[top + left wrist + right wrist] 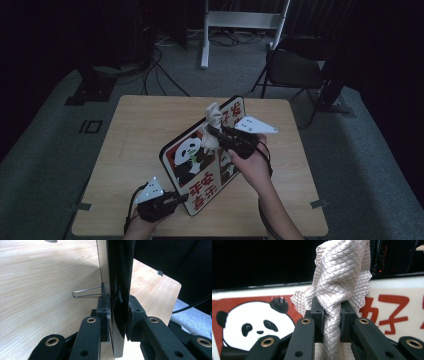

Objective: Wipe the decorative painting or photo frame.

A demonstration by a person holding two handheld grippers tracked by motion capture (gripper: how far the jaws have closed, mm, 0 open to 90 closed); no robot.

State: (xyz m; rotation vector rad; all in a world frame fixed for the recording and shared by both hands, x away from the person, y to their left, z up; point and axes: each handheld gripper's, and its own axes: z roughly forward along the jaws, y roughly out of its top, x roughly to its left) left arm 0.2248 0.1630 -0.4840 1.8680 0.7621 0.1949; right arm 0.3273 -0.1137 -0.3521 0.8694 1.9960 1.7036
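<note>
Quilted cloth (342,277) wiping panda board (200,160).
Left gripper (117,315) pinches board edge; right gripper (332,315) pinches cloth; next, press and sweep.

high view: we look forward and down on whole table (140,125) from above. left gripper view: we sit very close, edge-on along panda board (117,290). right gripper view: close, facing board's front (249,322). board shared by all three.
</note>
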